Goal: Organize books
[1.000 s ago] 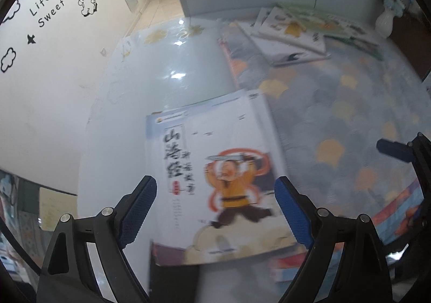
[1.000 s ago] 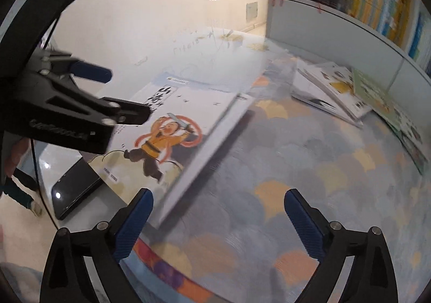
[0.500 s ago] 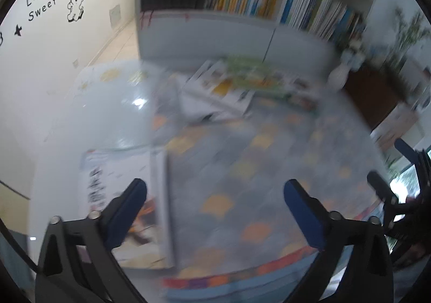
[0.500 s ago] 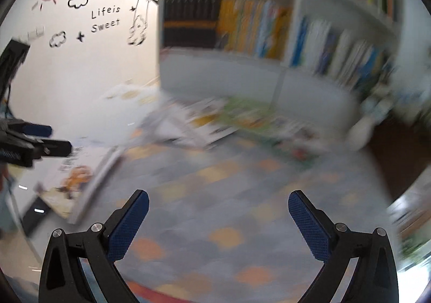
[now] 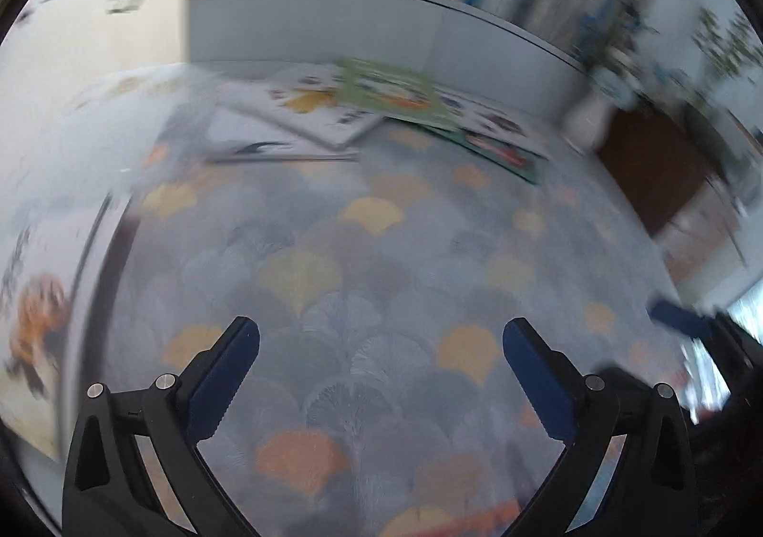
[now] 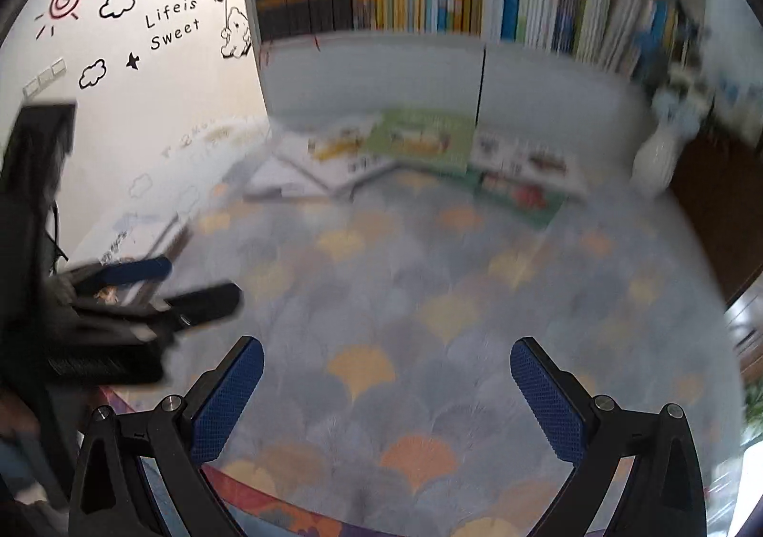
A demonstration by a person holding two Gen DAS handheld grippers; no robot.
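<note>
Left gripper [image 5: 381, 346] right in front, jaws spread wide with nothing but patterned rug [image 5: 381, 251] between them; they have just been opening out to that full spread. Right gripper [image 6: 386, 370] the same story: blue pads far apart, empty, hanging over the rug's fan-shaped patches.

Out at the left edge of the left wrist view lies the white book with the orange cartoon figure [image 5: 38, 298], flat on the floor beside the rug, its long axis running away from the camera, spine edge toward the rug. It is blurred, and its cover lettering cannot be read. The right wrist view catches only a sliver of that book, behind the left gripper's fingers, which poke in from the left.

Further back, the pile of books [image 6: 419, 155] sprawls flat at the rug's far edge: white covers to the left, a green cover [image 6: 424, 136] on top in the middle, its long side running across the view, more picture covers to the right. A white vase [image 6: 655, 160] stands right of the pile.

Behind it all, the white bookshelf [image 6: 381, 74]. The right wrist view shows it sharply, with dark spines, then yellow, then blue and white, all upright; the left wrist view smears them. Only the right view gives readable wall writing [image 6: 171, 24]: "Lifeis Sweet", with sun, clouds and a tree.
</note>
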